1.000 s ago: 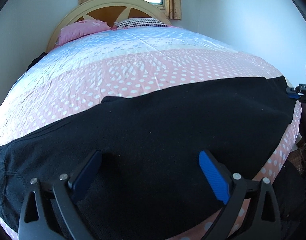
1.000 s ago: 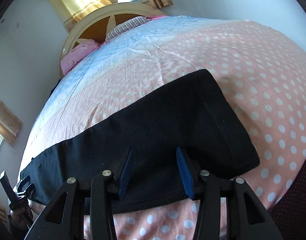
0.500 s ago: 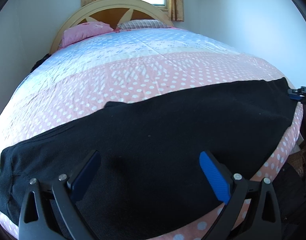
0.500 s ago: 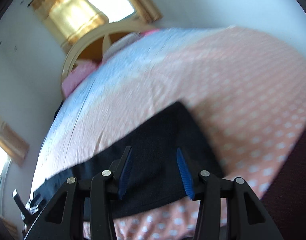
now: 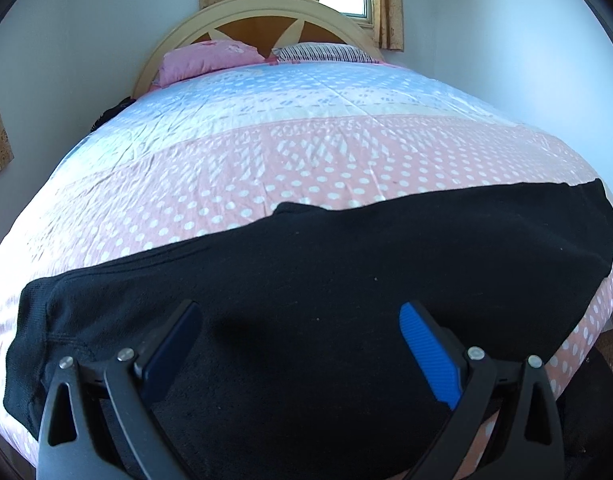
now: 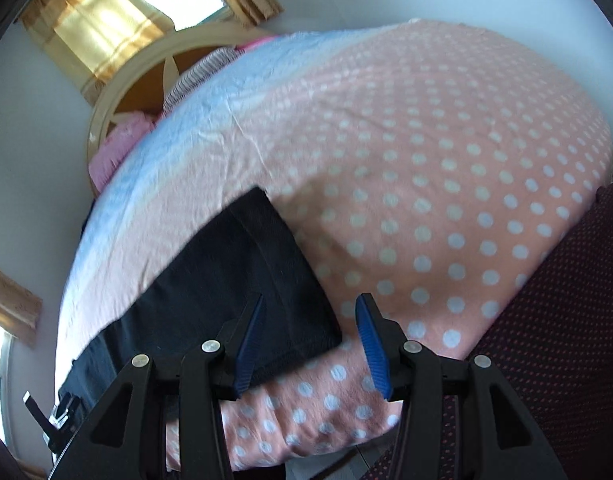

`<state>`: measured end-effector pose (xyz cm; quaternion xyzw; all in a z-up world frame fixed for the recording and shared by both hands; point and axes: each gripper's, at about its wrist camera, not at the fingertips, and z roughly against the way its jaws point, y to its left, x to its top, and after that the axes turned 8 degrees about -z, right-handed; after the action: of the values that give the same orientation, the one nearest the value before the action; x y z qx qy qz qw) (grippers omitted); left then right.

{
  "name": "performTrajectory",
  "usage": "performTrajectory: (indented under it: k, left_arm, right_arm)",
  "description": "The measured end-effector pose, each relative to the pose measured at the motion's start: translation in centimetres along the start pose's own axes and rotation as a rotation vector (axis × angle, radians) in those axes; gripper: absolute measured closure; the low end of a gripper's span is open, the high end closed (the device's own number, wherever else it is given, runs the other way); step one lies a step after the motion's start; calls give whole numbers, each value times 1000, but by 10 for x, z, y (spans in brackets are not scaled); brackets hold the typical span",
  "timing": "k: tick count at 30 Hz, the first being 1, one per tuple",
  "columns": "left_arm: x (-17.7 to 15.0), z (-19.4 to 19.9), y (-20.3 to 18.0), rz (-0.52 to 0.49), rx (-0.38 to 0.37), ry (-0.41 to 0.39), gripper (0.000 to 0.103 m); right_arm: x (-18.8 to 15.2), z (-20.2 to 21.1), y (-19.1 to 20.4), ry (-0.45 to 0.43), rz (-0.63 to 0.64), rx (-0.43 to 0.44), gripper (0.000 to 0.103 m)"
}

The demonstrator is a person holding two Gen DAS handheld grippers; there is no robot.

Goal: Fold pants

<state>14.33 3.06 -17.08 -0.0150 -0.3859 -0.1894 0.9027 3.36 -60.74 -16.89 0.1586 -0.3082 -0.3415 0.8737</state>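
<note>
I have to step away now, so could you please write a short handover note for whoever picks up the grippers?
Left gripper: open, empty, over the middle of the black pants.
Right gripper: jaws apart, nothing between them, above the pants' end corner near the bed's edge.
Pants: lying flat as one long strip across the near side of the polka-dot bedspread.
Done: pants look laid out lengthwise, apparently leg on leg.
Left: grip the ends and fold the strip across.
</note>
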Motion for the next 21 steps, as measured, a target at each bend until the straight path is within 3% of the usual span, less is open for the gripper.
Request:
performTrajectory:
  k: [3, 10, 12, 15, 21]
  left_arm:
    - [-1, -1, 0, -1, -4, 5, 2]
    - [-3, -4, 0, 2, -10, 9, 2]
    - [-3, -4, 1, 4, -12, 10, 2]
    - [-3, -3, 1, 7, -11, 11, 2]
    - [-1, 1, -3, 5, -36, 6, 2]
  right_arm:
    - [-5, -12, -4, 49, -17, 18, 55]
    - [-9, -15, -3, 54, -23, 51, 55]
    - [-11, -15, -2, 44, -20, 36, 74]
    - [-11, -16, 0, 36, -16, 44, 87]
    - [-17, 0, 25, -49, 54, 48, 92]
